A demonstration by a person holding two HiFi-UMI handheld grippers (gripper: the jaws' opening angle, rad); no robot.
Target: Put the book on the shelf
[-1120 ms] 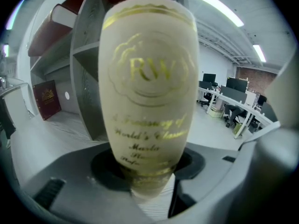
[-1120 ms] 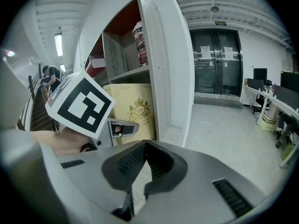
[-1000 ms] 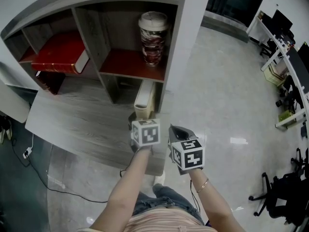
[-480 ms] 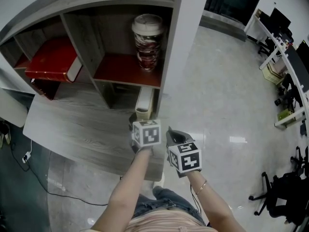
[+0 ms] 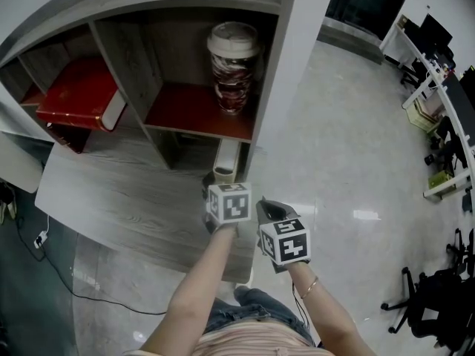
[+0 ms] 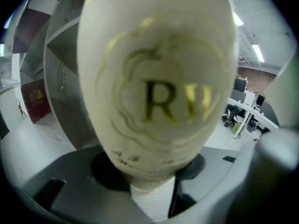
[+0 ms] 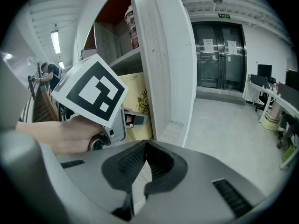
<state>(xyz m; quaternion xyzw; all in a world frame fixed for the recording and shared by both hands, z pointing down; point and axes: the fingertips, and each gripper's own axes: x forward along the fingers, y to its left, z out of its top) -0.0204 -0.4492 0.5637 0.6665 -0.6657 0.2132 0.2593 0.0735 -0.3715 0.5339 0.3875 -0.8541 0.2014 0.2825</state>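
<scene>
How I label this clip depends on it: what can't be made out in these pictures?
The book in the left gripper, left gripper view: so close its lettering blurs, and it blocks most of the shelf.
Same book, right gripper view: mostly behind the left gripper's marker cube.
The red book, head view: cover print too small.
The cup, head view: pattern too small to read.

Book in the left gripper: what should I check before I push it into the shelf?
1. Left gripper clamped on the book: ok.
2. Book lined up with the shelf opening under the cup: ok.
3. Right gripper empty, jaws together: ok.
4. Cup stands one level higher, apart from the book: ok.
5. Free room deeper inside that opening: cannot tell.
</scene>
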